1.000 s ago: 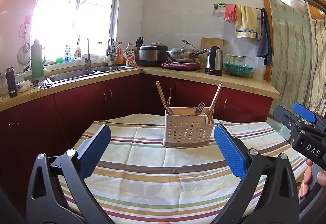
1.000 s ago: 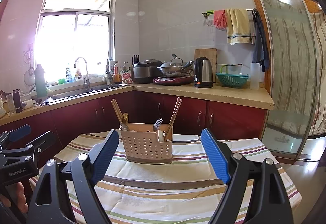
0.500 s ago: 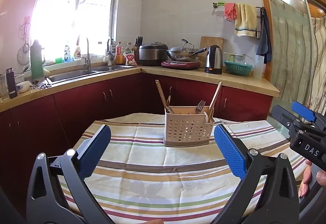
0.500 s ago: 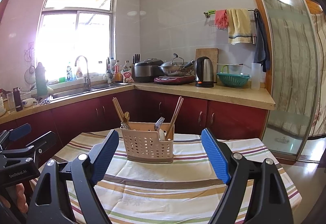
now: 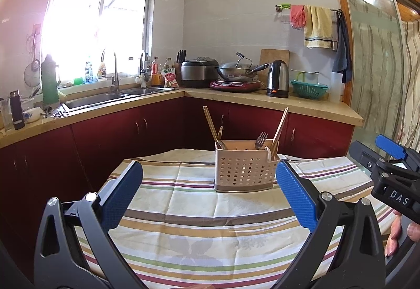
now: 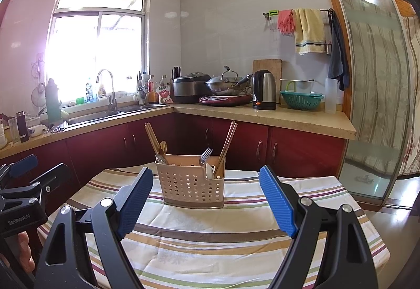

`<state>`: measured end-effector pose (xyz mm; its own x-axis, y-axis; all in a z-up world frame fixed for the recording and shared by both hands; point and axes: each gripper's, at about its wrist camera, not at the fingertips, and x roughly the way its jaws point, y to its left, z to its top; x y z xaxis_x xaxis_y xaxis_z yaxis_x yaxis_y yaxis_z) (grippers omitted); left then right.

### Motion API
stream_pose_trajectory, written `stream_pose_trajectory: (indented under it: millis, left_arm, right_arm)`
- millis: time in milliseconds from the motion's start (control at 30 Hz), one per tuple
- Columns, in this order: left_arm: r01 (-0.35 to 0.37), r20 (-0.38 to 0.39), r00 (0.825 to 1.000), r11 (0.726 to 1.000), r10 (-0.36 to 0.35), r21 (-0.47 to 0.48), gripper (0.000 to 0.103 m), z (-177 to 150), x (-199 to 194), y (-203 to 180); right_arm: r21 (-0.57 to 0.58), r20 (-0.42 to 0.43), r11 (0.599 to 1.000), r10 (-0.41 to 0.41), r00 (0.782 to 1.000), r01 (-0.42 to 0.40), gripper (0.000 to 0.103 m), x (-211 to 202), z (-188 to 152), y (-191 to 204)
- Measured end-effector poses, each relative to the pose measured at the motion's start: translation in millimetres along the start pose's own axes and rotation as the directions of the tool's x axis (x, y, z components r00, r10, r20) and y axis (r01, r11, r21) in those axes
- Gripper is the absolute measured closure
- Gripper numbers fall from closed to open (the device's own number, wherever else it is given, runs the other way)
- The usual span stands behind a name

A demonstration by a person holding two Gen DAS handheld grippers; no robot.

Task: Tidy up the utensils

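A beige perforated plastic utensil caddy (image 5: 245,172) stands upright toward the far side of the striped-cloth worktop (image 5: 210,223). In its left compartment a pair of wooden chopsticks (image 5: 210,123) leans out to the left, with a metal spoon (image 6: 160,158) and a golden spoon (image 6: 163,147) beside them. At the right end a metal fork (image 5: 261,140) stands tines up, next to a white spoon (image 6: 209,171) and a second pair of chopsticks (image 5: 280,127) tilted right.
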<state>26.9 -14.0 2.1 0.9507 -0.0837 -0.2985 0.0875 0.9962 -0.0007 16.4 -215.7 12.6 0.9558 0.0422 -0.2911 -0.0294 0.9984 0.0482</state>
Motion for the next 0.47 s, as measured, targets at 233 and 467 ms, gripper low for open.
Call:
stream_pose_trajectory:
  millis: [233,467]
  left_arm:
    - [0.004,0.003,1.000,1.000,-0.004,0.000,0.004,1.0,3.9,-0.3]
    - [-0.056,-0.073,0.996,0.998,0.056,0.003,0.004,-3.8,54.4,19.7]
  right_arm:
    - [0.002,-0.001,1.000,-0.003,1.000,0.003,0.022,3.2,-0.2,-2.2]
    - [0.016,-0.020,0.998,-0.054,0.998,0.054,0.017,29.4,-6.9,-34.8]
